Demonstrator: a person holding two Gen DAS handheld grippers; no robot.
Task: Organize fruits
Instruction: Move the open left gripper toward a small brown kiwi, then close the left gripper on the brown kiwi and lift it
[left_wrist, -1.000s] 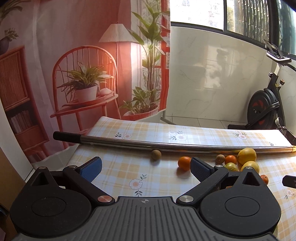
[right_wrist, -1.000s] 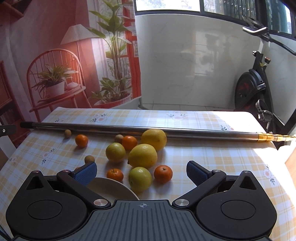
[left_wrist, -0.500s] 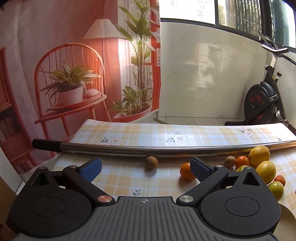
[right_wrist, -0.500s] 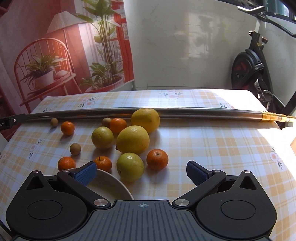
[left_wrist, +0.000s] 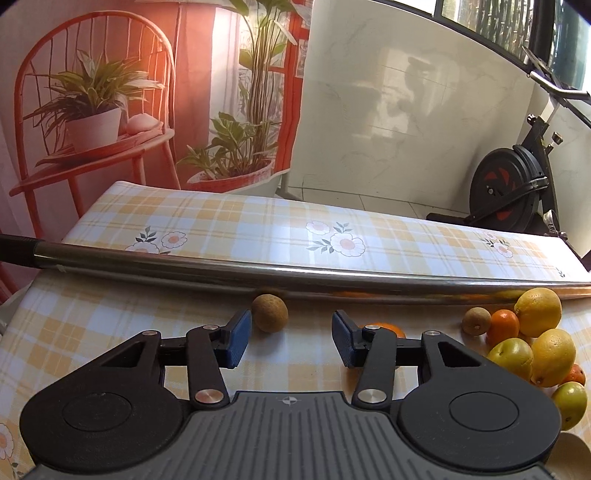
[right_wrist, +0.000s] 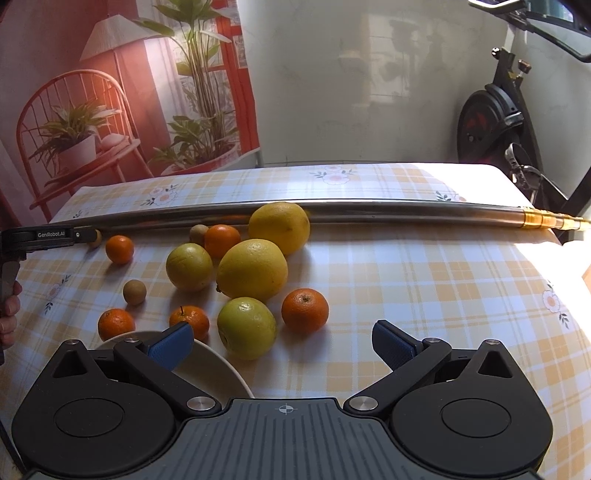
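On the yellow-checked counter (right_wrist: 406, 280), the left tool (left_wrist: 291, 338) hovers partly open and empty, a small round brown fruit (left_wrist: 269, 312) just ahead beside a long steel pole (left_wrist: 295, 275). The right tool (right_wrist: 282, 341), wide open and empty, hangs over a white bowl's rim (right_wrist: 225, 363), facing clustered lemons (right_wrist: 252, 268) and oranges (right_wrist: 304, 311).

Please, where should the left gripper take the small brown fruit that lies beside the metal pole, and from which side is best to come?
Grip the small brown fruit across its middle, one finger on each side. It is round, so any width serves. The left gripper should come from the near side, because the metal pole blocks the far side.
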